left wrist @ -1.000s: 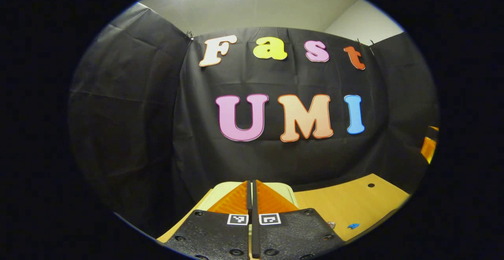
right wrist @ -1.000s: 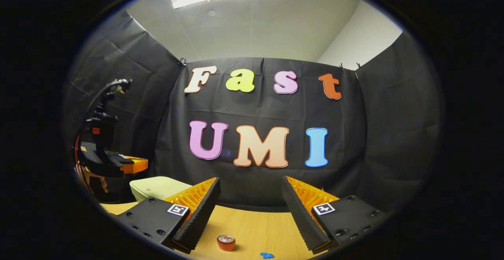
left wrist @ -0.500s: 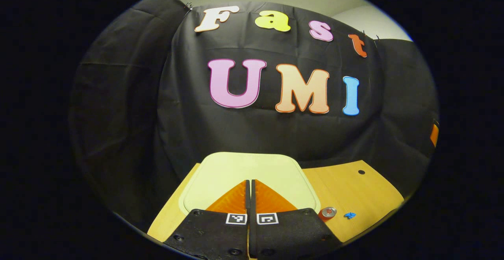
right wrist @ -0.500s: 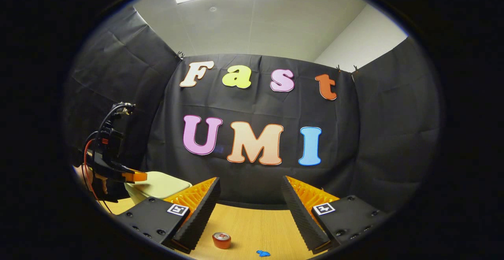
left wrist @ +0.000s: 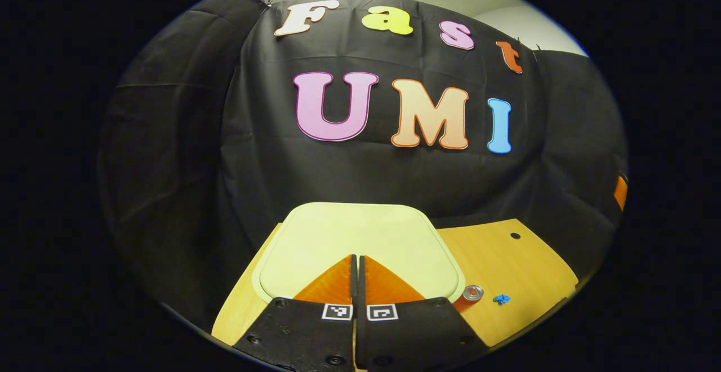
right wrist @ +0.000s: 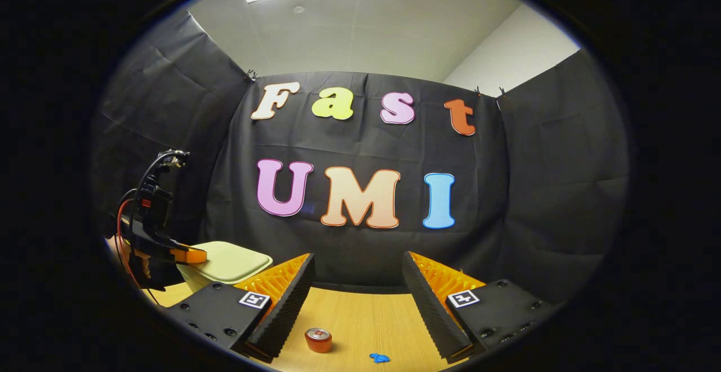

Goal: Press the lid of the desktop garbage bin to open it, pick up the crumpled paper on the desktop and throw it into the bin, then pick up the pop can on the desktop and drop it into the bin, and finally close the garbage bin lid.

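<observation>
Our left gripper (left wrist: 357, 259), fingers together, rests over the bin lid (left wrist: 360, 237); pressing off-centre may tip the bin; our right gripper (right wrist: 357, 282) hangs apart above the can (right wrist: 318, 340).

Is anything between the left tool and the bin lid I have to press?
Nothing visible. The left tool, shut, sits just over the lid, with only bare lid ahead. The can stands off to the side.

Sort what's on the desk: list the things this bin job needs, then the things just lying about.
Belongs to the job:
bin lid, closed, pale green
pop can, upright on the desk
left gripper, shut, over the lid
right gripper, open

Just lying about:
small blue scrap beside the can
hole in the desktop
</observation>
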`<state>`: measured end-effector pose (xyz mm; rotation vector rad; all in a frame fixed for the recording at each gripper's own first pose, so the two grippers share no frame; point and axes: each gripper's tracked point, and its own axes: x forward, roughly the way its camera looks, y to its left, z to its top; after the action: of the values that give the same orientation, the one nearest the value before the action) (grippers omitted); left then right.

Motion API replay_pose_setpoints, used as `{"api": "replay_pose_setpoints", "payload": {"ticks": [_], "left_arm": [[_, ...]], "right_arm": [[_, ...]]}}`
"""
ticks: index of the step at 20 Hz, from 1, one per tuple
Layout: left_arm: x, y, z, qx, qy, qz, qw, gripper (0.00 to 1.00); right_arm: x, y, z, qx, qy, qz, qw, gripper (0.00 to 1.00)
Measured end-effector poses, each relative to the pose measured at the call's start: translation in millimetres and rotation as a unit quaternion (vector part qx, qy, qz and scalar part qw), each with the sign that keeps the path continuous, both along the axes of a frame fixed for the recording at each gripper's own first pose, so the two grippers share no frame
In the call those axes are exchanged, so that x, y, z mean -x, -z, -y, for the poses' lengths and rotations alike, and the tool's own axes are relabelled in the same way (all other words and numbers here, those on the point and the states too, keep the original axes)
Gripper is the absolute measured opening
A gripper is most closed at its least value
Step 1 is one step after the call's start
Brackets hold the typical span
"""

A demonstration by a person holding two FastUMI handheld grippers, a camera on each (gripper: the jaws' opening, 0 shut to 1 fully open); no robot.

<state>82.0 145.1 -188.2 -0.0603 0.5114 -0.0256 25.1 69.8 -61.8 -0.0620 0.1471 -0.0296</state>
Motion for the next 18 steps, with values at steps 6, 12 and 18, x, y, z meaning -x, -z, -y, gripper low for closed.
{"api": "replay_pose_setpoints", "payload": {"ticks": [6, 12, 18], "left_arm": [[3.7, 6.6, -0.3, 0.032, 0.003, -0.006, 0.999, 0.0], [-3.8, -21.8, 1.0, 0.004, 0.001, 0.039, 0.999, 0.0], [-18.8, -96.3, 21.5, -0.021, 0.012, 0.129, 0.991, 0.0]], "right_arm": [[0.5, 17.0, 3.1, -0.005, 0.001, -0.016, 1.0, 0.98], [-8.8, 10.3, 8.7, -0.012, -0.004, -0.008, 1.0, 0.98], [-11.1, 5.9, 16.3, -0.003, -0.007, -0.002, 1.0, 0.98]]}}
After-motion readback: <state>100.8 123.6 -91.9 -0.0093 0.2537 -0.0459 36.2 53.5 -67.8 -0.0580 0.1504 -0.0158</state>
